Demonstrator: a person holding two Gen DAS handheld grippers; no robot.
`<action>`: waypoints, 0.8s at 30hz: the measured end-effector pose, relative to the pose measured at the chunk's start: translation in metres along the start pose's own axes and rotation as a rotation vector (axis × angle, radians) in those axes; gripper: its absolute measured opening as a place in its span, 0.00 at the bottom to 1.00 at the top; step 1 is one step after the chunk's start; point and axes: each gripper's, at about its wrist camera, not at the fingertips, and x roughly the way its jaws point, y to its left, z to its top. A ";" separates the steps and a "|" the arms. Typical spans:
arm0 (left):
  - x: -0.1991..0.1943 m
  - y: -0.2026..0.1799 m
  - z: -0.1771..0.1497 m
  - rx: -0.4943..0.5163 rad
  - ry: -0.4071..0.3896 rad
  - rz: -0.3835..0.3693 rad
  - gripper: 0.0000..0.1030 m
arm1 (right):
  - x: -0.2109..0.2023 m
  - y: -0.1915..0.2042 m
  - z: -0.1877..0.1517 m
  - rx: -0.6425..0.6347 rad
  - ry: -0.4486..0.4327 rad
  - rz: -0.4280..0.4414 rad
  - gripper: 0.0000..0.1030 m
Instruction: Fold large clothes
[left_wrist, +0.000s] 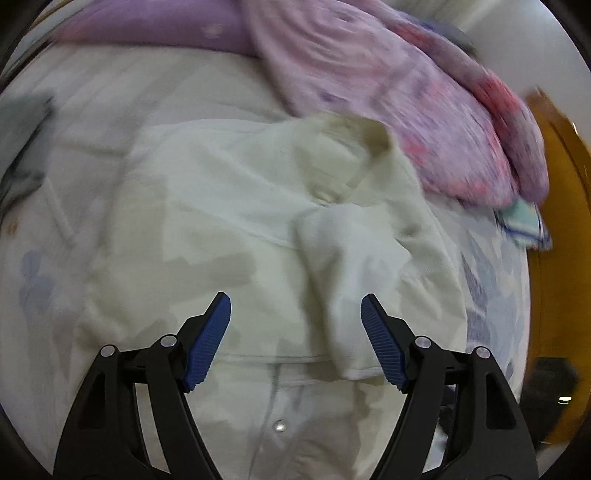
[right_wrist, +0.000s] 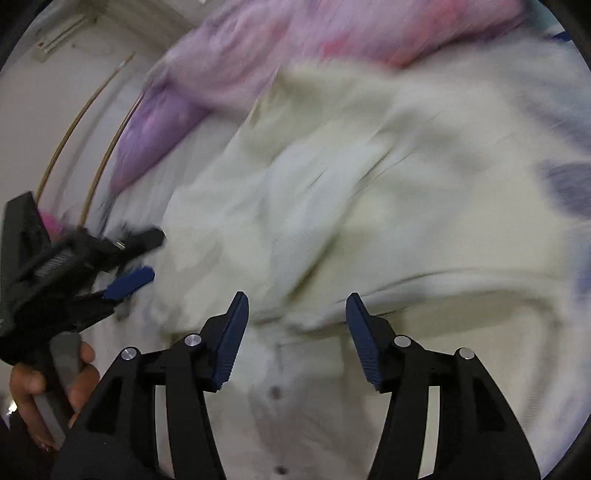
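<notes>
Currently mid-fold on a cream button-front shirt, spread flat on a pale patterned bedsheet, collar toward the far side, sleeve already laid inward across the chest.

Left gripper: jaws apart, nothing between the blue pads, hanging above the shirt's lower front near a snap button. Right gripper: also released, nothing pinched, above the placket; right view heavily motion-blurred, so fine detail there unreadable. Left tool also visible at that view's left edge, gripped by a hand.

Likely risks, judged from the layout:
- Folded sleeve sitting loose and bunched, not pressed flat. Could slide or unroll once the body gets lifted for the next fold.
- Pink-purple quilt crowding the collar side, touching or overlapping the shoulder. Could snag or get pinched along with the shirt.
- Thin fabric on a soft sheet of near-identical colour: easy to grab the sheet too, or only one layer.
- Hem edges not visible in either view, so symmetric grasp points hard to pick.
- Small teal-checked cloth near the quilt's end; apart from the shirt, low risk.

No containers in view: no basket, bin or drawer. Nothing to report inside anything.
</notes>
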 end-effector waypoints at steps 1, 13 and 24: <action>0.007 -0.014 0.000 0.038 0.008 0.003 0.72 | -0.013 -0.013 0.004 0.023 -0.033 -0.035 0.52; 0.140 -0.141 -0.007 0.460 0.112 0.216 0.56 | -0.061 -0.152 0.018 0.294 -0.119 -0.168 0.55; 0.008 -0.056 0.030 0.283 -0.249 0.070 0.10 | -0.070 -0.170 0.014 0.345 -0.133 -0.107 0.57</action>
